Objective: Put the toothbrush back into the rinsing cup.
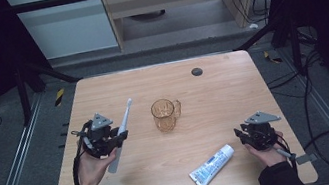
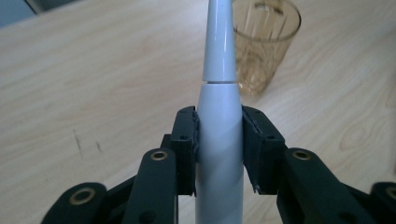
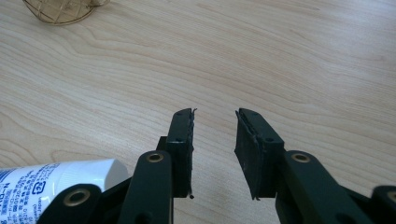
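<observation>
One amber glass mug stands upright mid-worktop, and we see nothing inside it. Our left tongs are clamped on the handle of the single white electric toothbrush, just left of the mug and lifted off the wood, its long axis slanting up and away from us with the brush head at the far end. Our right tongs stand partly open and hold nothing, well right of the mug, with the one toothpaste tube lying flat just beside them.

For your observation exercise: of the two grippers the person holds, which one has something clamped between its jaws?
The left gripper: its jaws press on a white electric toothbrush. The right gripper has bare table between its open jaws, with the toothpaste tube lying beside it.
</observation>
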